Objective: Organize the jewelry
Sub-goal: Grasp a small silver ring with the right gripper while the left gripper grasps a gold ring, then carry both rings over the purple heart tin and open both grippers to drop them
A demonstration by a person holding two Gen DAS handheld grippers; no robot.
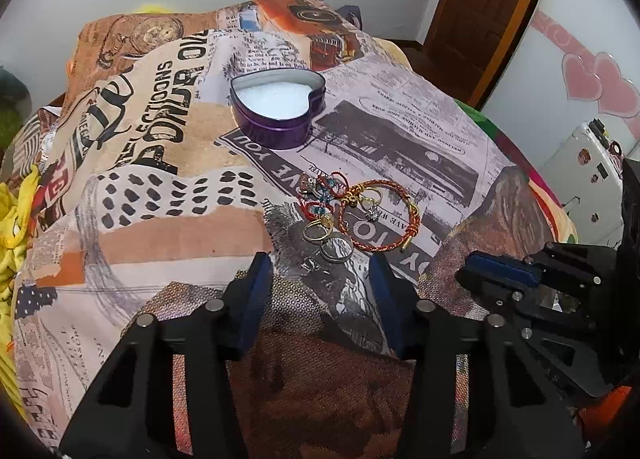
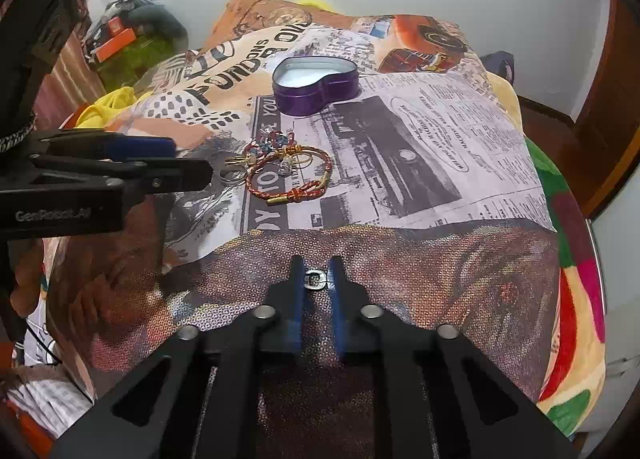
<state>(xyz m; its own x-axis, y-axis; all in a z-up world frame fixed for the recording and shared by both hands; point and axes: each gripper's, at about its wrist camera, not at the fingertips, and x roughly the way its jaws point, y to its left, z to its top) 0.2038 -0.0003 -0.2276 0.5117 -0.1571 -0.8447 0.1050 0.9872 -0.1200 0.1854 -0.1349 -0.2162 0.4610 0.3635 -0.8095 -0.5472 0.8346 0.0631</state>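
A purple heart-shaped tin [image 1: 280, 111] with white padding stands open on the printed cloth; it also shows in the right wrist view [image 2: 316, 85]. A pile of jewelry [image 1: 344, 211] lies in front of it: a red and gold braided bracelet [image 1: 380, 219], red cord charms and several rings, seen too in the right wrist view [image 2: 284, 167]. My left gripper [image 1: 320, 271] is open just short of a silver ring [image 1: 336, 251]. My right gripper [image 2: 316, 279] is shut on a small silver ring [image 2: 315, 279], held above the cloth.
The cloth [image 1: 160, 219] covers a bed, with yellow fabric [image 1: 12, 227] at its left edge. A wooden door [image 1: 480, 11] and a white panel with pink hearts [image 1: 592, 87] are at the right. Orange boxes [image 2: 120, 41] lie beyond the bed's left side.
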